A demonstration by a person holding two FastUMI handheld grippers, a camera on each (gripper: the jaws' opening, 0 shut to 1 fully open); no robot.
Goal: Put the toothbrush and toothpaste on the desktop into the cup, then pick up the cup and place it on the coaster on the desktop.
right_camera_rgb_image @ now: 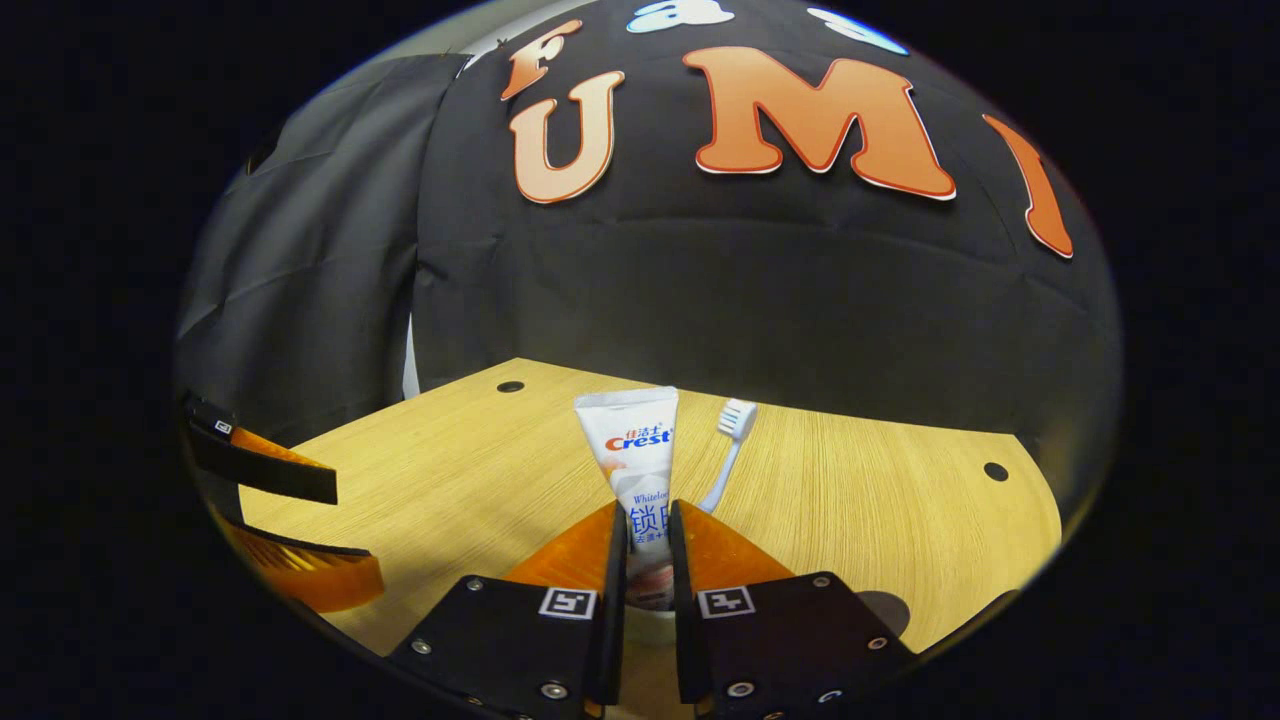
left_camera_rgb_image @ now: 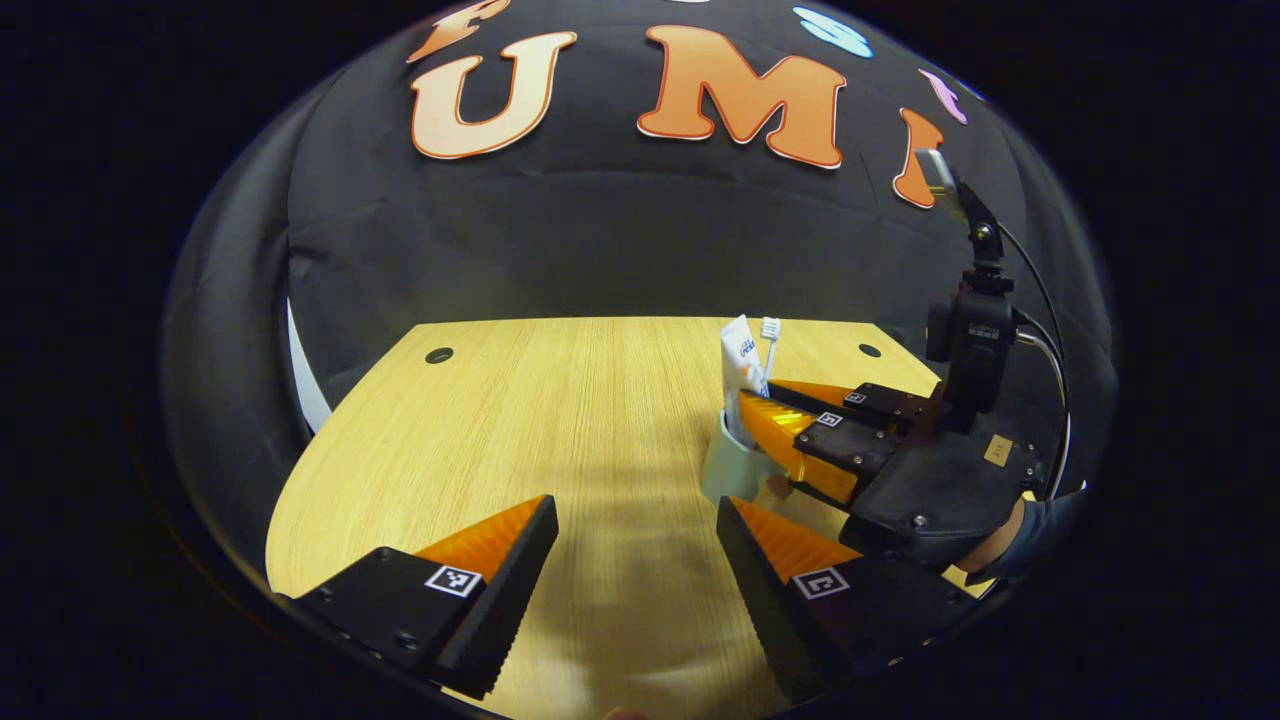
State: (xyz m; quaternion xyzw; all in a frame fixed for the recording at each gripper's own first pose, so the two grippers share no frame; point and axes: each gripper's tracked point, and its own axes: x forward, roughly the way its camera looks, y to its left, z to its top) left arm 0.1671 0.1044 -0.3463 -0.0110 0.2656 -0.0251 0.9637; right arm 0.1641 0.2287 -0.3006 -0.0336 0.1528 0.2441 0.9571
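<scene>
In the left gripper view, the left gripper (left_camera_rgb_image: 635, 560) is held low over the wooden desktop (left_camera_rgb_image: 560, 420) with its fingers wide apart and nothing between them; farther off, the right gripper (left_camera_rgb_image: 790, 425) is seen coming in from the right, held by a hand (left_camera_rgb_image: 1000, 545) in a dark sleeve, and its fingers reach to the pale cup (left_camera_rgb_image: 725, 465); the toothpaste tube (left_camera_rgb_image: 742, 365) and the toothbrush (left_camera_rgb_image: 769, 345) stand upright in this cup.

In the right gripper view, the fingers of the right gripper (right_camera_rgb_image: 647, 560) are nearly closed and the toothpaste tube (right_camera_rgb_image: 637, 460) is seen in the narrow gap; whether both fingers really press on it, or on the cup wall, cannot be told; the toothbrush (right_camera_rgb_image: 730, 450) leans just beside the tube; a dark round edge (right_camera_rgb_image: 885, 608) at the lower right is perhaps the coaster, but this is not sure.

If only the tube is gripped, it could be pulled out of the cup when lifted, or the light cup could be tipped over; the right gripper is held almost level, low over the desktop, pointed at the booth wall.
</scene>
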